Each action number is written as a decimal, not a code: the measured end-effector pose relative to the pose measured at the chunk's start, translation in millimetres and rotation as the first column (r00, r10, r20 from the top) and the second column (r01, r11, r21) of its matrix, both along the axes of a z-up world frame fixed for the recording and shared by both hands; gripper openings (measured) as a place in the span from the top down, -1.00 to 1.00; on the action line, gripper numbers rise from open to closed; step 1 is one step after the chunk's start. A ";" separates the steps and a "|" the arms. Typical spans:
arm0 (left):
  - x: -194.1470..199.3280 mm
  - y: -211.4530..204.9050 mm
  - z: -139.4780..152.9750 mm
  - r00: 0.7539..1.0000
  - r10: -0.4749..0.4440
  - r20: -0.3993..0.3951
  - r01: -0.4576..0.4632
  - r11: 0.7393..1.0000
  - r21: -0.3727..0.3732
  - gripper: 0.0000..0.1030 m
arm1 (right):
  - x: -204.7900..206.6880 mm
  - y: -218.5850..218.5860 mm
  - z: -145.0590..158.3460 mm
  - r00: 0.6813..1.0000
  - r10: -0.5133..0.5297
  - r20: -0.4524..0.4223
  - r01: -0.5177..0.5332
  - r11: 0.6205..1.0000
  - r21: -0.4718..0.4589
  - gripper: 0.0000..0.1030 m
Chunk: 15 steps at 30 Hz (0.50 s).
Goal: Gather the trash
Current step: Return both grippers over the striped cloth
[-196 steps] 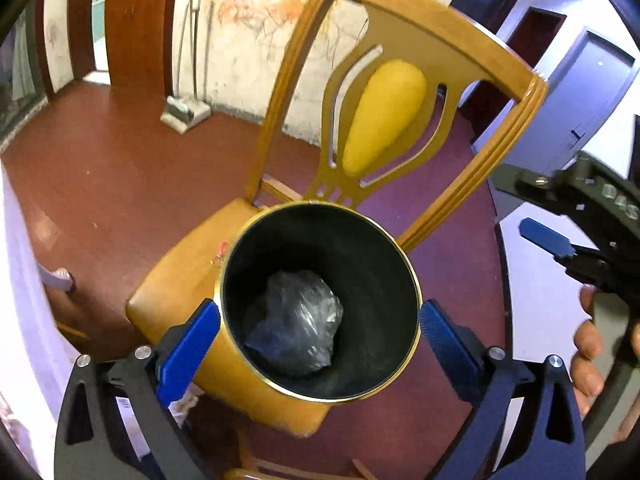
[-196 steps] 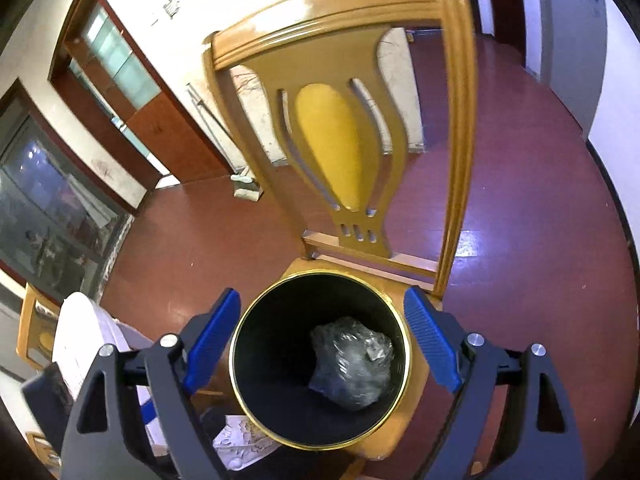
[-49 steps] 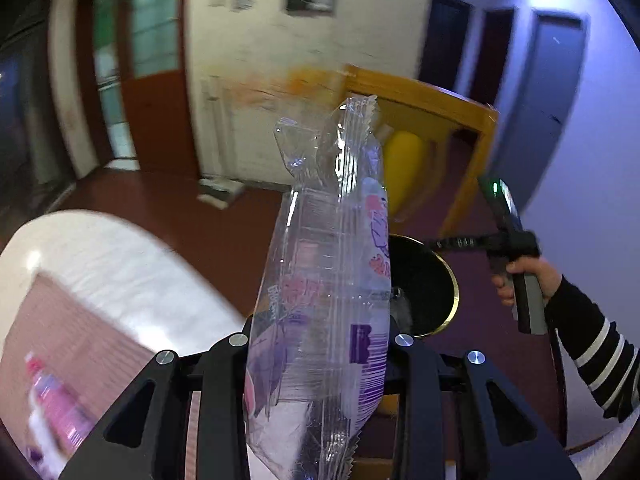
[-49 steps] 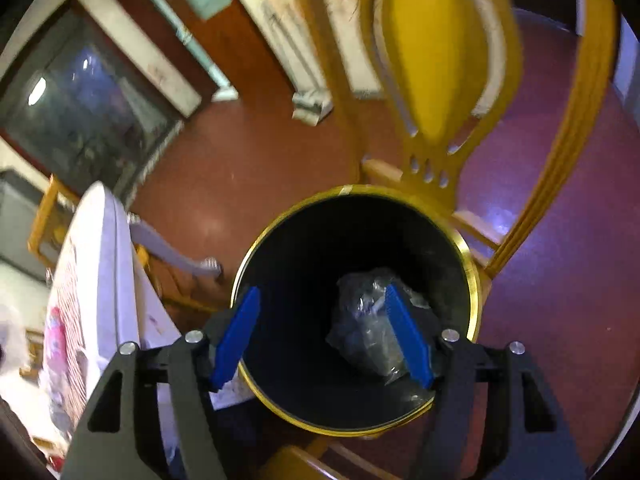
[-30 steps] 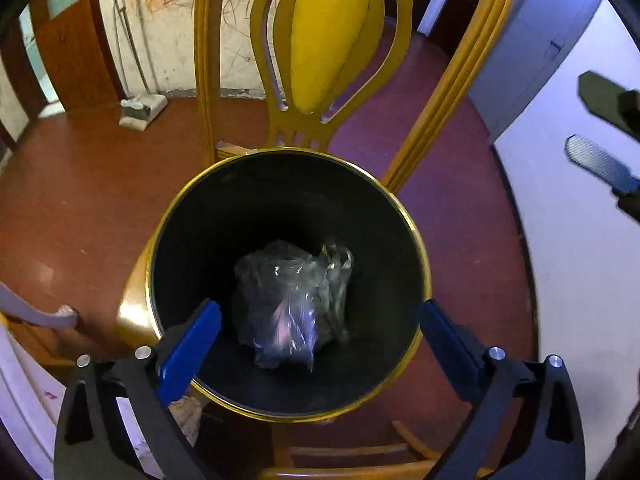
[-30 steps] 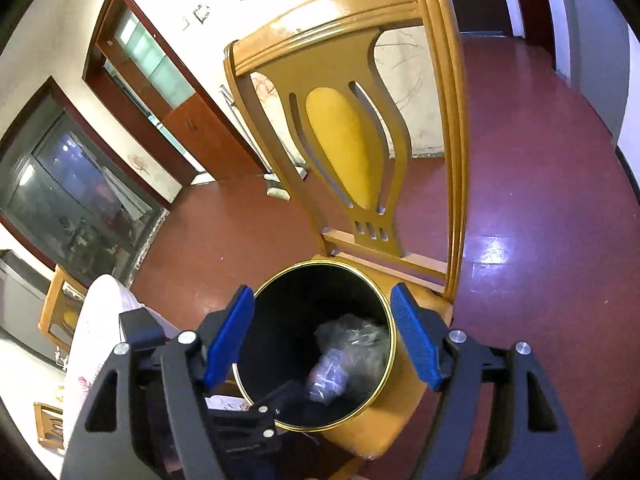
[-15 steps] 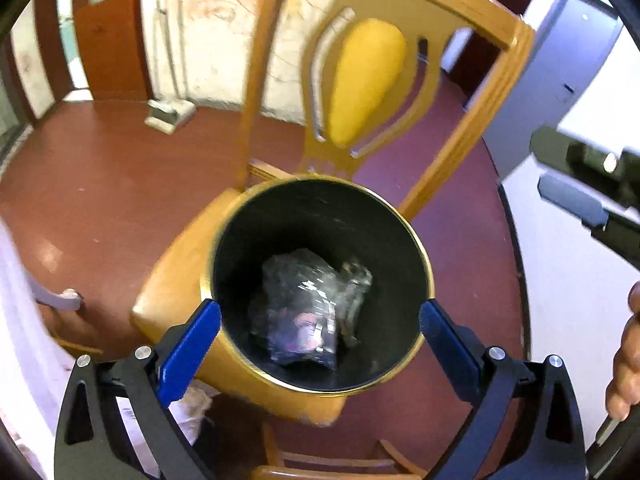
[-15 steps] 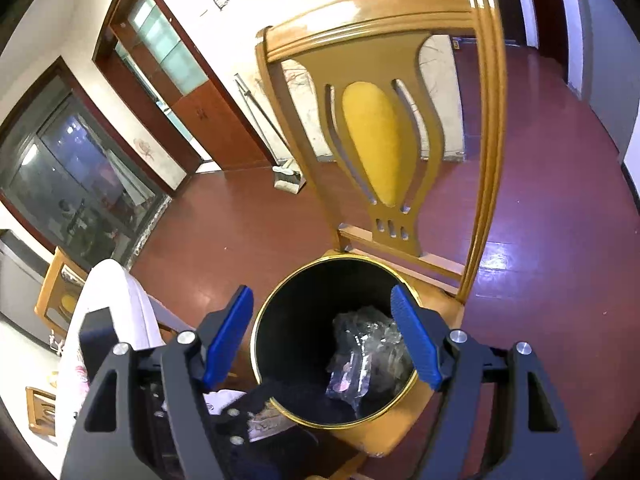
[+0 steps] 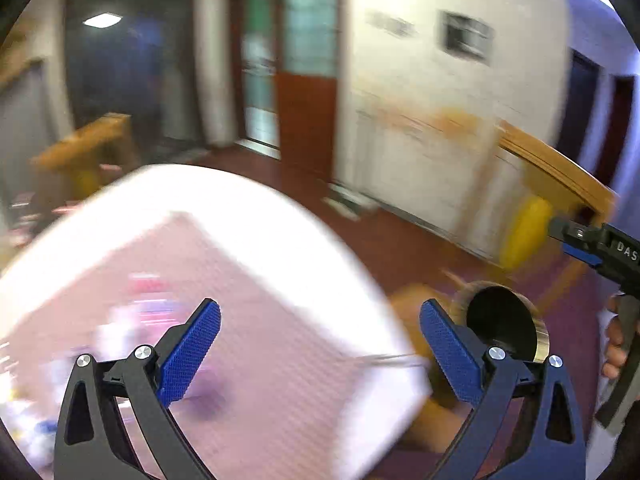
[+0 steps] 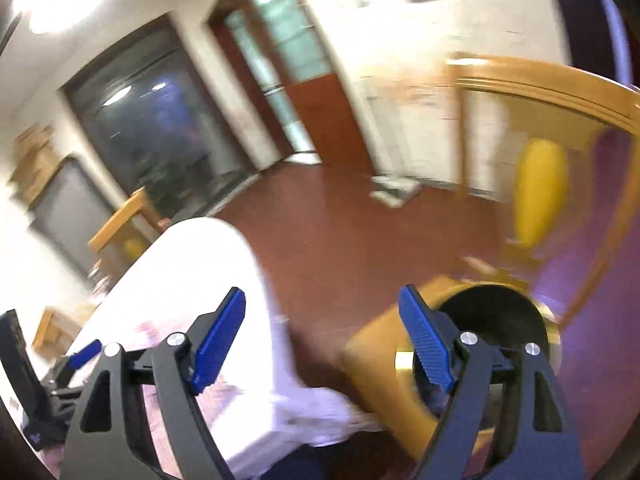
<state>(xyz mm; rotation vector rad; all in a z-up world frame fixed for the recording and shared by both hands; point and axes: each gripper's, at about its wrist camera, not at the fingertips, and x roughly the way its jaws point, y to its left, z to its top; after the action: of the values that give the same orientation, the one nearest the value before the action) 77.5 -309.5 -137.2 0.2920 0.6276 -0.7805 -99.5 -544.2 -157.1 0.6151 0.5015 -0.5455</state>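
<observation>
Bare red floor [image 10: 360, 240] is seen ahead of both tools. The table's [image 9: 280, 240] rounded edge lies beneath the left gripper [image 9: 320, 352], held wide and empty. The bin [image 10: 496, 320] sits behind the right gripper's [image 10: 320, 344] right finger; its empty jaws are opening.

Left gripper [image 9: 320, 346]: jaws spread wide, nothing held. Right gripper [image 10: 322, 338]: jaws opening, nothing between them; gripped by a hand [image 9: 614, 342].
</observation>
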 end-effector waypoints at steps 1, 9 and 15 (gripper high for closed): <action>5.1 24.5 9.2 0.998 0.058 0.036 -0.058 0.998 -0.006 -0.89 | 17.5 13.0 4.3 0.999 0.053 0.012 -0.053 0.999 -0.001 -0.53; 9.9 220.6 52.3 0.826 0.531 0.189 -0.530 0.846 -0.061 -0.89 | 119.4 126.4 39.1 0.908 0.413 0.068 -0.411 0.910 -0.049 -0.57; 0.0 296.4 54.1 0.705 0.666 0.246 -0.679 0.733 -0.040 -0.89 | 159.9 216.6 58.3 0.784 0.620 0.042 -0.611 0.782 -0.124 -0.58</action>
<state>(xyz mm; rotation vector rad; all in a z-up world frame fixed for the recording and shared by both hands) 77.5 -13.2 -83.1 0.1788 0.4666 -0.0063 60.5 -327.7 -98.8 0.3354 0.5593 0.0841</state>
